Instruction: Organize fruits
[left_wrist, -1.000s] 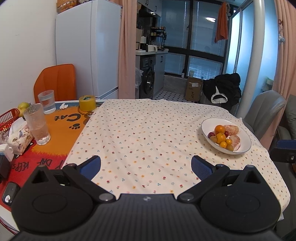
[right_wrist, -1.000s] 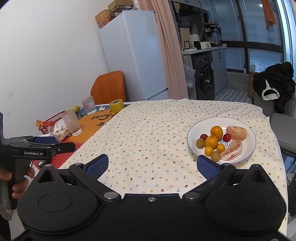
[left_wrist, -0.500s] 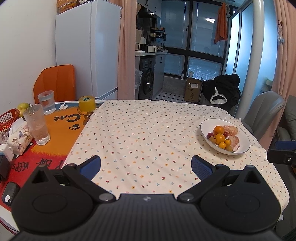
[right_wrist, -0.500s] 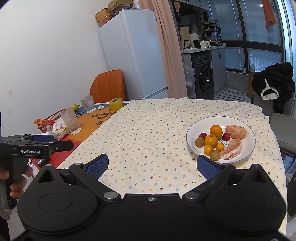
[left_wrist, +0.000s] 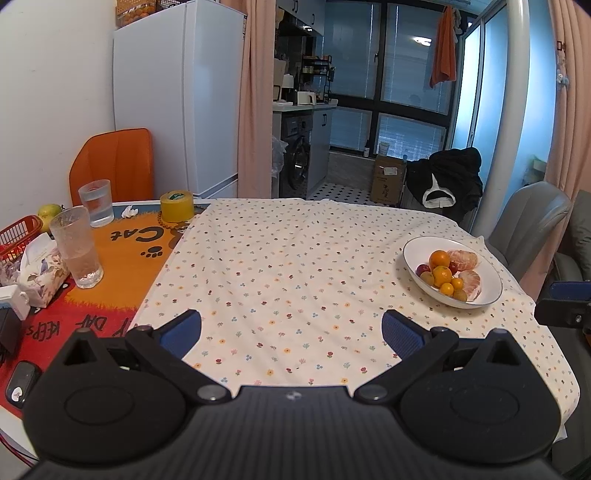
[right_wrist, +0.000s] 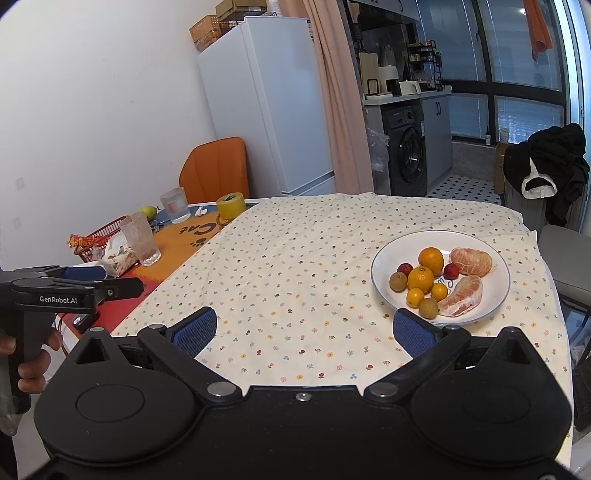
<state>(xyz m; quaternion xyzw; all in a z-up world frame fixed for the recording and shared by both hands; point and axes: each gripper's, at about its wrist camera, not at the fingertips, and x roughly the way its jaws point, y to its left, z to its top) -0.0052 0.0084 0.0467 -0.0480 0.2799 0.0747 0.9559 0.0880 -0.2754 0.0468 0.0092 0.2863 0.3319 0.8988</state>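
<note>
A white plate (right_wrist: 495, 306) on the flowered tablecloth holds oranges (right_wrist: 430, 259), small red and brown fruits and two peeled citrus pieces (right_wrist: 471, 260). In the left wrist view the same plate (left_wrist: 487, 291) lies at the right. My right gripper (right_wrist: 304, 328) is open and empty, hovering over the near cloth just left of the plate. Over the near middle of the table, far left of the plate, my left gripper (left_wrist: 291, 330) also stands open and empty. Seen from the right wrist, the left gripper (right_wrist: 107, 282) is held by a hand at the left edge.
On the orange cat mat at the left stand two glasses (left_wrist: 79, 247), a yellow tape roll (left_wrist: 176, 206), a tissue pack (left_wrist: 40, 271) and a red basket (left_wrist: 18, 232). A pear (left_wrist: 48, 211) lies behind. A grey chair (left_wrist: 528, 225) stands beyond the plate.
Both views have drawn back and shifted slightly; the plate sits a little lower and nearer the right gripper's right finger. Both grippers stay open.
</note>
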